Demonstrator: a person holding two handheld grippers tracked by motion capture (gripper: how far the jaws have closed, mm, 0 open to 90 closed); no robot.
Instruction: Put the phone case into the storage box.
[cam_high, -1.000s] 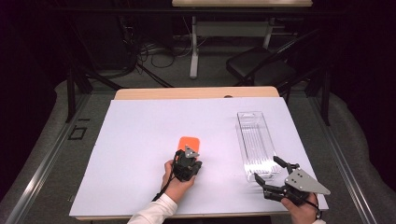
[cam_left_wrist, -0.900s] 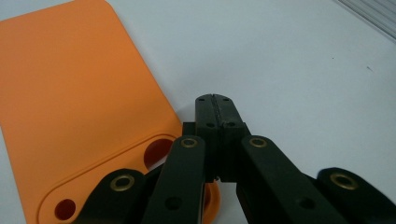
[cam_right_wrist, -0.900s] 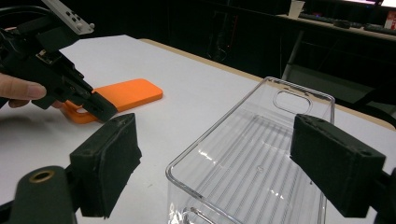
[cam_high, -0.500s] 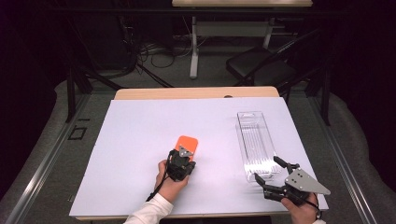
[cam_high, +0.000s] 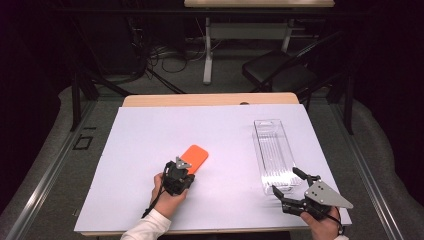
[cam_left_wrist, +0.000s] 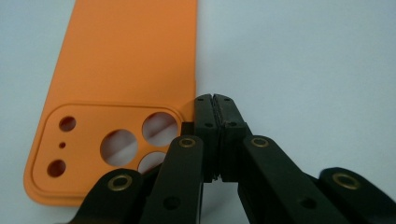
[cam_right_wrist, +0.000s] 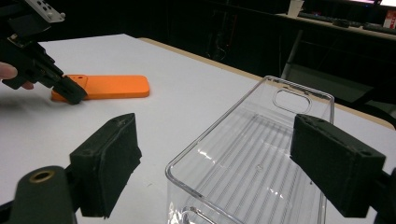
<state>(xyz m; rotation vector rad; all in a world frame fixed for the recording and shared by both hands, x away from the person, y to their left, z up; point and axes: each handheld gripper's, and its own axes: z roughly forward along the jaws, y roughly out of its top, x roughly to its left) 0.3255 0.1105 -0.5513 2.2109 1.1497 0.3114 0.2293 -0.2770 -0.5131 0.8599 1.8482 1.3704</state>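
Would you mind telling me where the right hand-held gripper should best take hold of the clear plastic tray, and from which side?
Grip the near short wall of the clear plastic tray, coming from the person's side. That upright end already lies between the open jaws of the right hand-held gripper, and its thin rim would probably suit a pinch, one jaw inside and one outside. The long walls look too far apart to span.

orange phone case (cam_high: 194, 157): flat, mid-table | clear plastic tray (cam_high: 273, 154): upright, empty, well right of it
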